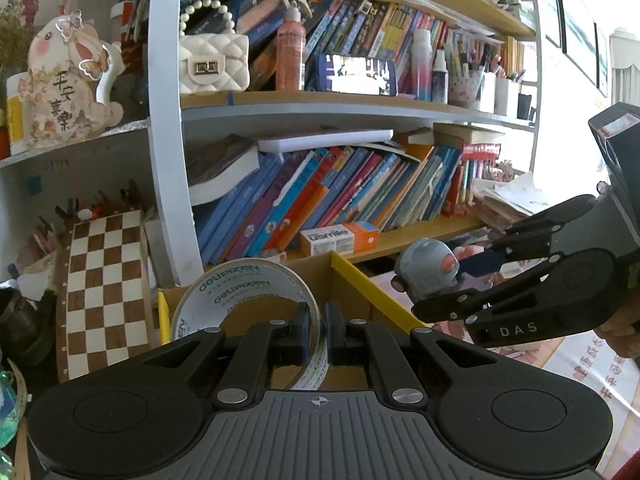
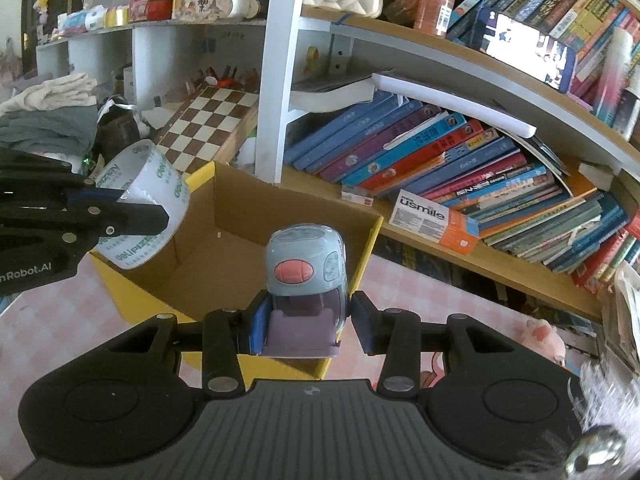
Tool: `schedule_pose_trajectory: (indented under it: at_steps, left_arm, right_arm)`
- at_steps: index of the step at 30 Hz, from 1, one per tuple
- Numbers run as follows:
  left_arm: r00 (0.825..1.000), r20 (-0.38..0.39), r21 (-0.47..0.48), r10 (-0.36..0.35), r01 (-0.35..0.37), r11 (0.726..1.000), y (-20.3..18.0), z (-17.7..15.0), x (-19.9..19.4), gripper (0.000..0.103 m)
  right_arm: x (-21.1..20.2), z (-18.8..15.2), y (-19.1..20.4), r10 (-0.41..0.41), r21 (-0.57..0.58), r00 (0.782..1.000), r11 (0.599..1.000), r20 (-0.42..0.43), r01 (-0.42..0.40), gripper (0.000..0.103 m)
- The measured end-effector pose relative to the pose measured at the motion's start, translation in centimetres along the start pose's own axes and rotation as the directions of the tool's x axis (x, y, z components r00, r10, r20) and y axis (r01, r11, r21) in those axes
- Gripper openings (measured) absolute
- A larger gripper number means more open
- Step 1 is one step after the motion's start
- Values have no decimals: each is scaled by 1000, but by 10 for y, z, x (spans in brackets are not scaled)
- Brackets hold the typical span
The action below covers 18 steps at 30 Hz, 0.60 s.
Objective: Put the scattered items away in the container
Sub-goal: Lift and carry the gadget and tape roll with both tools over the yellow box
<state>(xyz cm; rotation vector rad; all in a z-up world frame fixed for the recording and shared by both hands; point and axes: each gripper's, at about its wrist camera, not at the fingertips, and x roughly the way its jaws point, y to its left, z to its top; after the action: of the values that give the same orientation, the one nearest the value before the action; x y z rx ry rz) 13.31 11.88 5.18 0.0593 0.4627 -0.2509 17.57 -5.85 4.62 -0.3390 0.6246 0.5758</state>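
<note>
My left gripper (image 1: 317, 330) is shut on the wall of a clear tape roll (image 1: 244, 300) printed with green letters, held above the left edge of the open cardboard box (image 1: 360, 292). The roll also shows in the right wrist view (image 2: 148, 200), with the left gripper (image 2: 132, 208) on it. My right gripper (image 2: 306, 324) is shut on a grey-blue pencil sharpener (image 2: 306, 260) with a pink knob and purple base, held above the box's (image 2: 224, 248) near right corner. The sharpener also shows in the left wrist view (image 1: 428, 270). The box has yellow outer walls and looks empty inside.
A bookshelf (image 2: 460, 240) packed with books stands right behind the box. A usmile carton (image 2: 436, 220) lies on its lower shelf. A folded chessboard (image 1: 104, 292) leans left of the box. A pink checked cloth (image 2: 400, 280) covers the table.
</note>
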Motion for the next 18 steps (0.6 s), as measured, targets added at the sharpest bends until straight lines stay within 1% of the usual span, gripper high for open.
schedule_pose_trajectory:
  at_steps: [9, 18]
  left_arm:
    - [998, -66, -19, -10, 9, 1000, 20, 3, 30, 7]
    - [989, -143, 15, -25, 28, 1000, 31, 6, 63, 7]
  right_arm:
    - [28, 9, -2, 37, -51, 999, 998, -36, -39, 40]
    - [62, 19, -2, 68, -107, 995, 991, -71, -75, 40]
